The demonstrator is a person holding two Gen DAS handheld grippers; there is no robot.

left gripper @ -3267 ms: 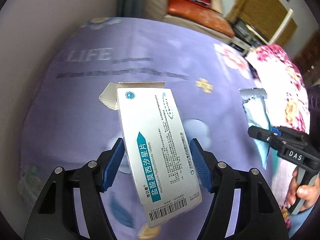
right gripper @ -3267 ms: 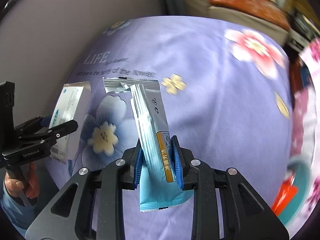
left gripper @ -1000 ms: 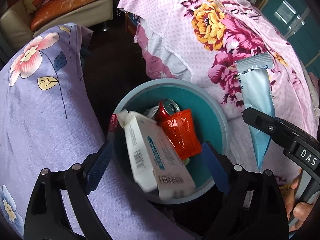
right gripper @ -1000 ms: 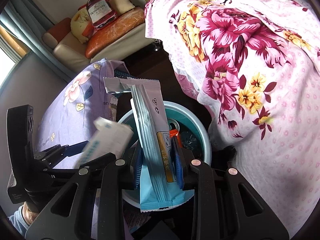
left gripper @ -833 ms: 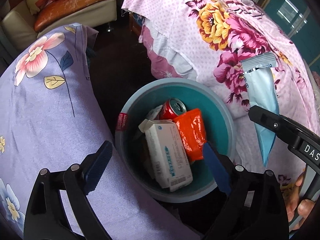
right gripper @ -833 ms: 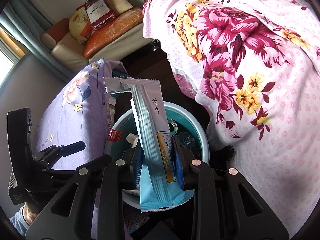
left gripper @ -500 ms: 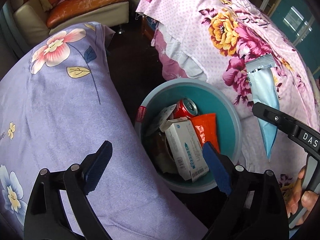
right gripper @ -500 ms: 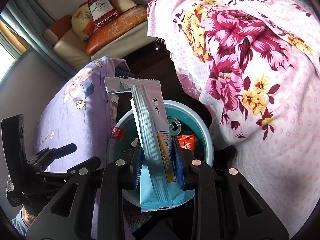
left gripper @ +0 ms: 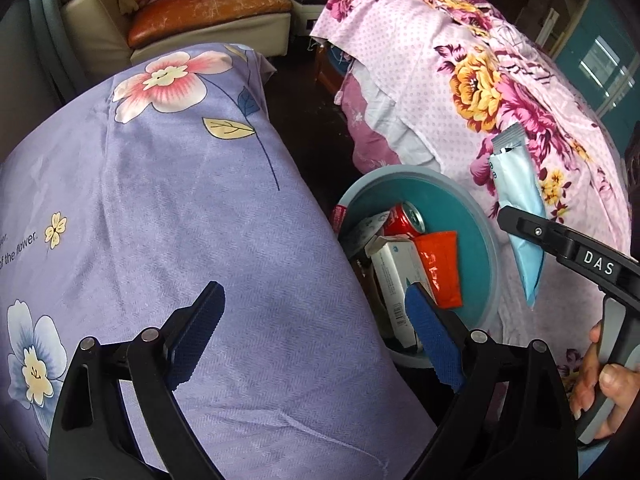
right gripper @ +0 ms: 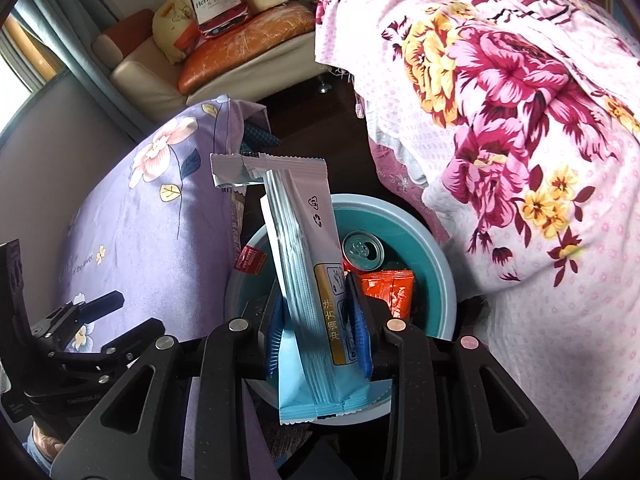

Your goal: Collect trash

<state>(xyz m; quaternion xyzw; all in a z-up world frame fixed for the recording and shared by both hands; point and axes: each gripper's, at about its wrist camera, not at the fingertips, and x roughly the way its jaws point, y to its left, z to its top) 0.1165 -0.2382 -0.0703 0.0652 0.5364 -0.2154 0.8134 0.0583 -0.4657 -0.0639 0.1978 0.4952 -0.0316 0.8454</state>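
A teal trash bin [left gripper: 486,236] stands on the floor between two cloth-covered surfaces; it also shows in the right wrist view [right gripper: 434,264]. Inside lie a white medicine box [left gripper: 394,276], a red can [left gripper: 404,218] and an orange wrapper [left gripper: 440,268]. My left gripper [left gripper: 314,332] is open and empty over the edge of the purple flowered cloth [left gripper: 160,200], just left of the bin. My right gripper [right gripper: 318,336] is shut on a light-blue sachet [right gripper: 308,272], held upright above the bin; the sachet also shows in the left wrist view [left gripper: 518,200].
A pink flowered cloth [right gripper: 520,120] covers the surface to the right of the bin. A sofa with an orange cushion [left gripper: 200,4] stands at the back. Dark floor [left gripper: 312,120] runs between the two cloths.
My left gripper let the white medicine box fall into the bin, then drew back left over the purple cloth. My right gripper has stayed above the bin with the sachet.
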